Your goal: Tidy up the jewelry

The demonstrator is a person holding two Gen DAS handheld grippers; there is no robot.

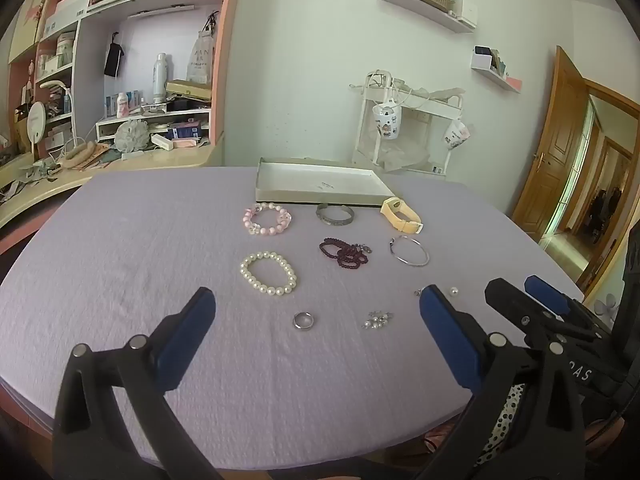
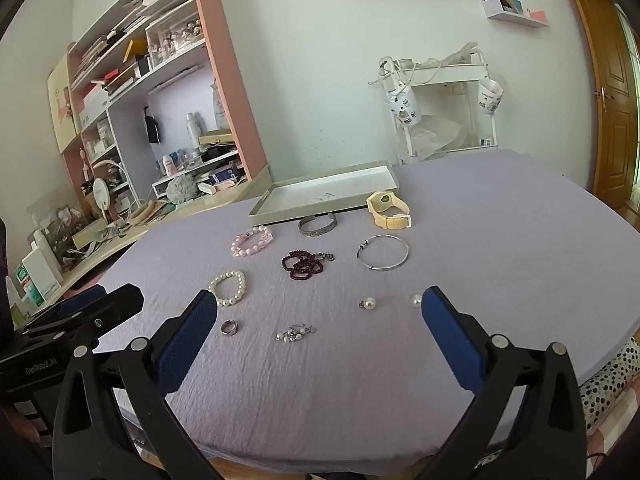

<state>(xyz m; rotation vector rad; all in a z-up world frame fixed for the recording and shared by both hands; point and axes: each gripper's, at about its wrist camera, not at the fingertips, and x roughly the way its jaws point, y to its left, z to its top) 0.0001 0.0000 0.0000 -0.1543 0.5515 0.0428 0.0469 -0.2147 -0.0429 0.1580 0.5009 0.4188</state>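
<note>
Jewelry lies spread on a lilac tablecloth [image 1: 120, 248] in front of a shallow grey tray [image 1: 320, 184] [image 2: 324, 194]. There is a pink bead bracelet [image 1: 267, 219] [image 2: 252, 241], a white pearl bracelet [image 1: 269, 273] [image 2: 229, 288], a dark red bead string [image 1: 345, 253] [image 2: 304, 265], an engraved silver cuff [image 1: 335, 214] [image 2: 318, 225], a thin silver bangle [image 1: 409, 251] [image 2: 383, 257], a yellow watch [image 1: 400, 210] [image 2: 388, 208], a silver ring [image 1: 303, 321] [image 2: 229, 327], a pearl earring cluster [image 1: 378, 320] [image 2: 295, 333] and two pearl studs [image 2: 368, 303]. My left gripper [image 1: 318, 308] and right gripper [image 2: 320, 308] hover open and empty above the near items.
A cluttered desk with shelves [image 1: 120, 80] stands beyond the table's left side. A white trolley with hanging cups [image 1: 408, 120] stands behind the tray, and a wooden door [image 1: 560, 152] is at the right. A spotted cushion [image 2: 608, 380] shows below the table's right edge.
</note>
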